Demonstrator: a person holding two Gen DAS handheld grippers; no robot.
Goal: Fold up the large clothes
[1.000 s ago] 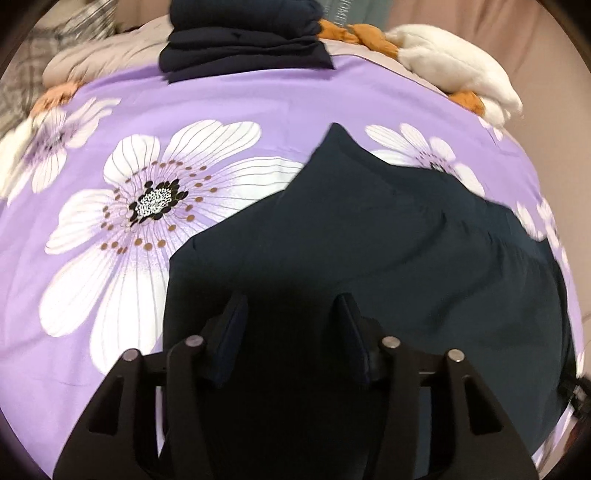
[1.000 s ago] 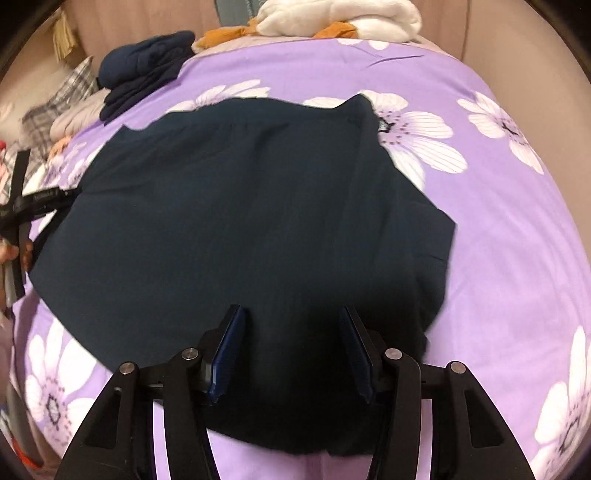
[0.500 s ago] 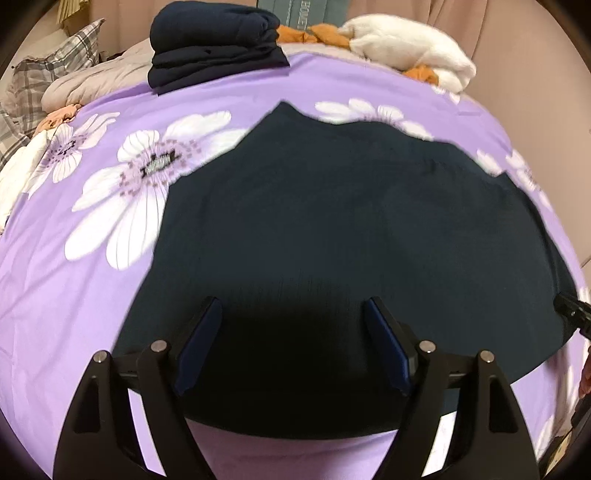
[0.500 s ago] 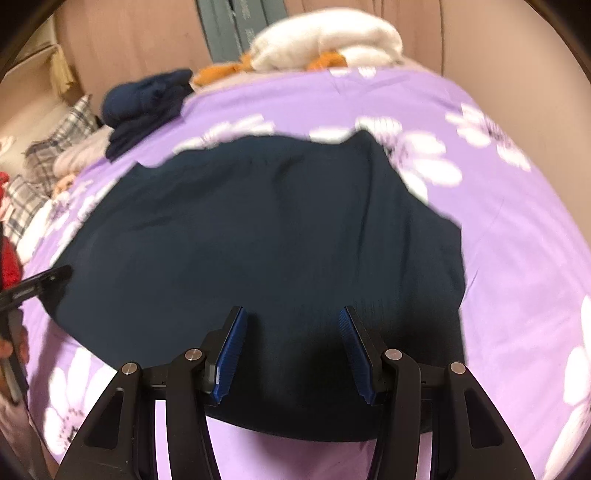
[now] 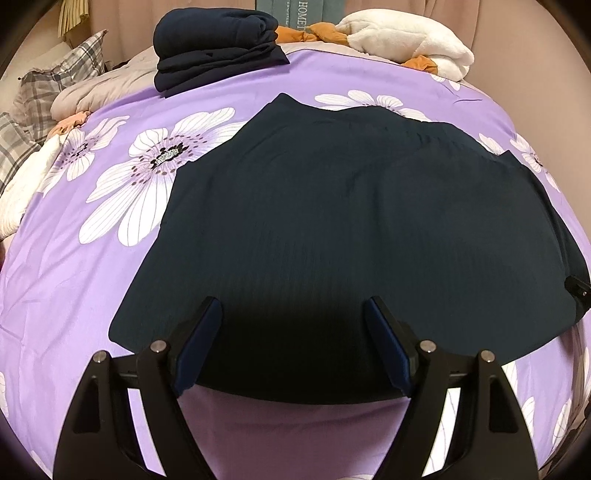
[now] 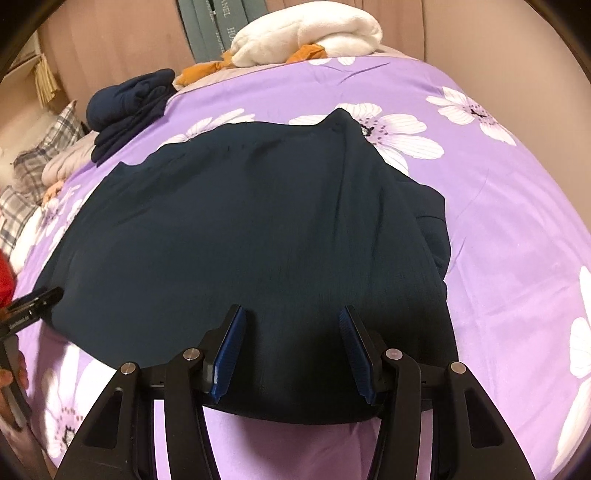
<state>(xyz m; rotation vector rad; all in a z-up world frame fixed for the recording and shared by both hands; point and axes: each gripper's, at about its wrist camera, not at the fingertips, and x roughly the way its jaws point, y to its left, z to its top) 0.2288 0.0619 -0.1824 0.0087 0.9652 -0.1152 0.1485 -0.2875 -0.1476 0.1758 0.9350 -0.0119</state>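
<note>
A large dark navy garment [image 5: 332, 229] lies spread flat on a purple flowered bedsheet [image 5: 74, 280]; it also shows in the right wrist view [image 6: 240, 236], with its right side folded over in layers. My left gripper [image 5: 293, 314] is open and empty, hovering over the garment's near edge. My right gripper [image 6: 291, 317] is open and empty over the same near edge, further right. The left gripper's body shows at the left edge of the right wrist view [image 6: 29, 306].
A stack of folded navy clothes [image 5: 218, 44] sits at the bed's far side. A white fluffy blanket [image 5: 410, 40] and orange cloth [image 5: 295, 33] lie beside it. Plaid pillows and a beige quilt [image 5: 48, 85] lie at the far left.
Both grippers have pulled back and risen from the garment. The left jaws have opened wider. The garment now lies spread flat and still.
</note>
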